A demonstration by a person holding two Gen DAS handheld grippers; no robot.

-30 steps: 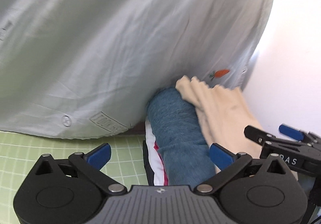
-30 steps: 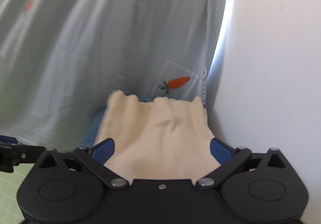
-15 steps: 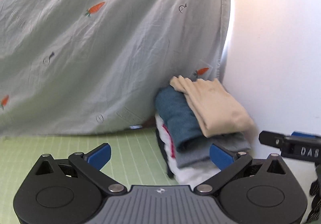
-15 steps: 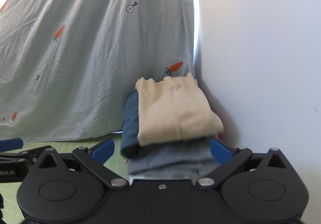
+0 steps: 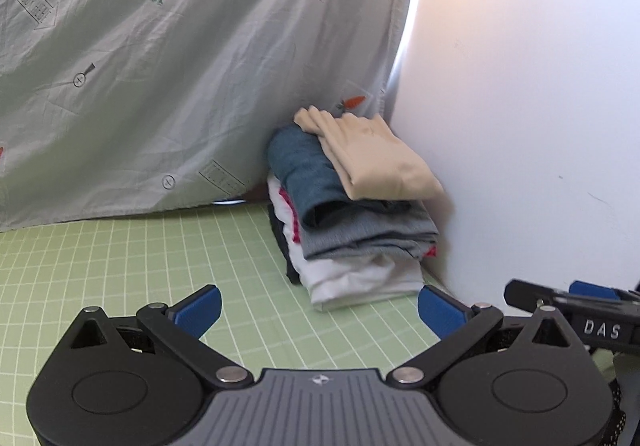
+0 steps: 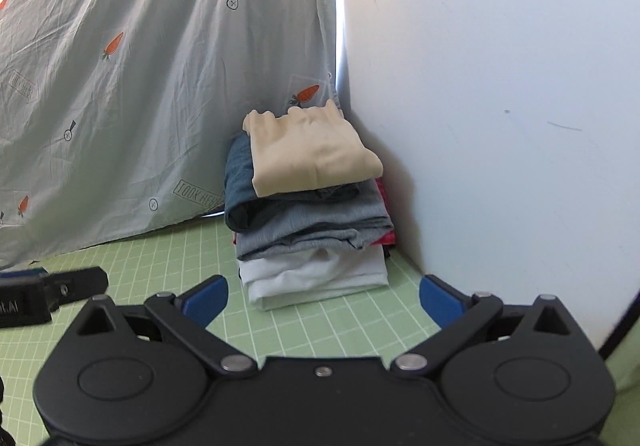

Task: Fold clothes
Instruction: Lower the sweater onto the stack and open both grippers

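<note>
A stack of folded clothes (image 5: 352, 230) (image 6: 312, 230) stands on the green grid mat in the corner between the curtain and the white wall. A folded beige garment (image 5: 372, 154) (image 6: 308, 150) lies on top, over a teal one (image 5: 308, 174), a grey one (image 6: 312, 222) and a white one (image 6: 316, 278). My left gripper (image 5: 318, 310) is open and empty, a short way in front of the stack. My right gripper (image 6: 323, 298) is open and empty, just in front of the stack. Each gripper shows at the edge of the other's view.
A pale grey curtain (image 5: 180, 66) (image 6: 140, 86) with carrot prints hangs behind the mat. A white wall (image 5: 540, 106) (image 6: 500, 86) stands on the right. The green grid mat (image 5: 140, 266) (image 6: 160, 266) stretches to the left of the stack.
Both grippers have drawn back from the stack. The beige garment, between the right gripper's fingers a second ago, now lies free on top of the stack.
</note>
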